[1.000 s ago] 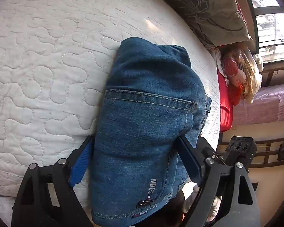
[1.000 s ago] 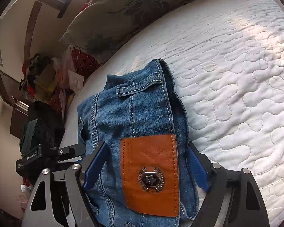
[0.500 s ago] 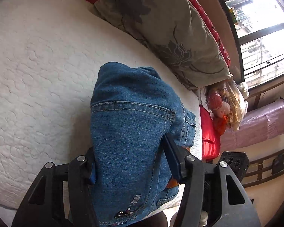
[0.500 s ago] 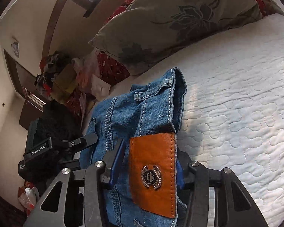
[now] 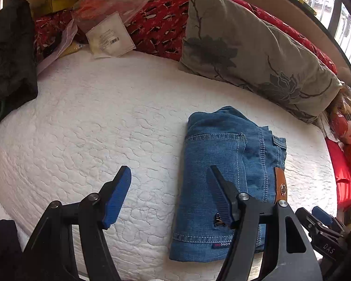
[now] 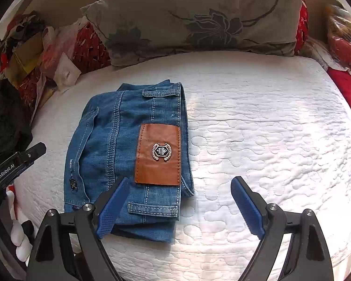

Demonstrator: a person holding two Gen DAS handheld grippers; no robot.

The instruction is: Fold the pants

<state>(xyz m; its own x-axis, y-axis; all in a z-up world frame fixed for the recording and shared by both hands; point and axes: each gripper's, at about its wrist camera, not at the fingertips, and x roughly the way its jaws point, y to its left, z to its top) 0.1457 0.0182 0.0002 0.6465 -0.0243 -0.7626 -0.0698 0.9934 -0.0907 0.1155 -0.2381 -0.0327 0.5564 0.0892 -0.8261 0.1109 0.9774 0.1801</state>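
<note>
The folded blue denim pants [image 6: 128, 154] are lying lengthwise between both wide-open hand-held grippers, left [image 5: 170, 194] and right [image 6: 182, 201], near the bed's [image 6: 269, 140] front edge.

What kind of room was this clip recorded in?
Most likely a bedroom: folded blue denim jeans lie on a white quilted mattress, with a grey floral pillow at its far edge.

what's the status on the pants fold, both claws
Left claw open, empty. Right claw open, empty. Folded blue denim pants lying flat on white quilted bed cover, tan leather patch up. Nothing in the way.
</note>
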